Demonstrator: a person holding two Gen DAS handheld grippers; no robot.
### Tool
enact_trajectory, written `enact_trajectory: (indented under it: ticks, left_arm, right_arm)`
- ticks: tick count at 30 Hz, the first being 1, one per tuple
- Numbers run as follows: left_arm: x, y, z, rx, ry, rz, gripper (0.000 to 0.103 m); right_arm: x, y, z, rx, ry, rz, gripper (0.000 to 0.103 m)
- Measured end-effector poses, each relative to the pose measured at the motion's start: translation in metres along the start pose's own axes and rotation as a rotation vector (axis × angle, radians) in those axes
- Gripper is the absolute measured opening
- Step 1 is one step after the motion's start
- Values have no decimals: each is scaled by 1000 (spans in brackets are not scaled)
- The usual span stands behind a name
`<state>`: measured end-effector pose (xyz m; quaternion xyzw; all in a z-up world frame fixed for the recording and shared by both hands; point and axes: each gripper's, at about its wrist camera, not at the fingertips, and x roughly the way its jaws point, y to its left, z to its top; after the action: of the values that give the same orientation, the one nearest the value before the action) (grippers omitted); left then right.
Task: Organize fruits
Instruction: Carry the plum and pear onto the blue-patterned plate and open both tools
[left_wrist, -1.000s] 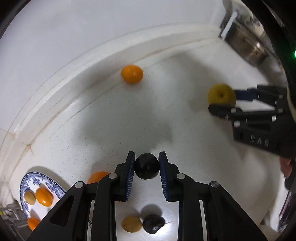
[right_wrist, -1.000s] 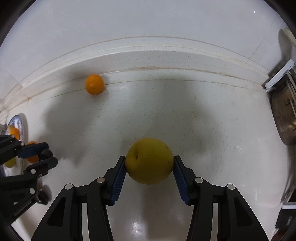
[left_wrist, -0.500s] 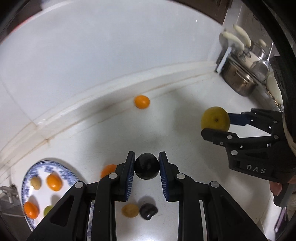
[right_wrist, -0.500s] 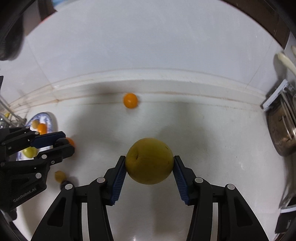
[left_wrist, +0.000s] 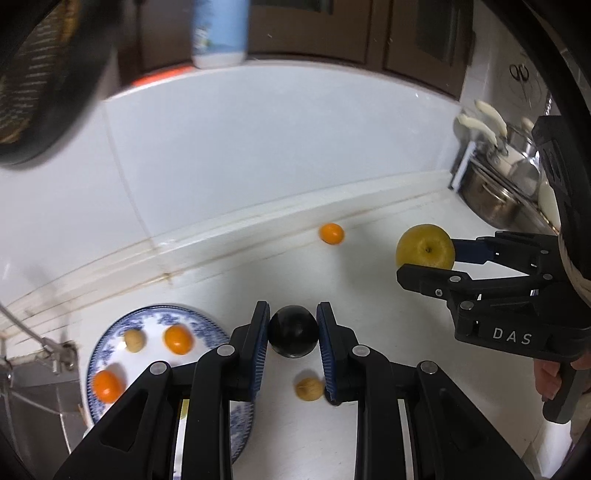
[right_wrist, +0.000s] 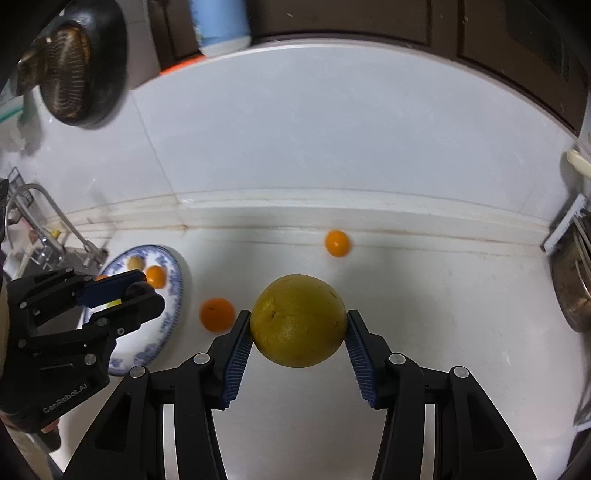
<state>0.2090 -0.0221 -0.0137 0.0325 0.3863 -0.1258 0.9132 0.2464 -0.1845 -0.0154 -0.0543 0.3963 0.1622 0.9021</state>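
1. Left wrist view. My left gripper (left_wrist: 292, 334) is clamped on a dark round fruit (left_wrist: 293, 335), pads pressing both its sides, held clear above the white counter (left_wrist: 388, 332). The blue-patterned plate (left_wrist: 110, 339) lies below and to the left and carries two orange fruits and a small tan one. A tan fruit (left_wrist: 308, 388) sits loose on the counter just under my right finger, and a small orange (left_wrist: 331, 233) lies near the back ledge.
   - Risk: the dark fruit is smooth and gripped only across its middle. A quick swing toward the plate could roll it out of the pads.
   - Risk: if I lower carelessly, a finger could knock the tan fruit away.

2. Right wrist view. My right gripper (right_wrist: 298, 334) grips a large yellow fruit (right_wrist: 298, 320) at its widest part, also off the counter. Another orange fruit (right_wrist: 217, 314) lies between this gripper and the plate (right_wrist: 173, 317), and my left gripper is over the plate's near side.
   - Risk: both grippers heading for the plate together could collide or crowd it.
   - Risk: the plate already holds fruit. Setting the big one near its rim could let it roll off or push the others out.
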Motion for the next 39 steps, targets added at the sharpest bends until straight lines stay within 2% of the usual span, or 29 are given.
enact_trajectory:
  ticks: [14,25,39]
  left_arm:
    - [-42,45,-15,-84,-83,102,26]
    - [-59,91,-33,-182,-91,167,26]
    - [-45,131,-68,-289,-14,233,26]
  right_arm:
    - [-2,51,12,-80,-47,96,51]
    - [9,100,18,-127,-55,187,51]
    - [69,144,7,-163,81,238,51]
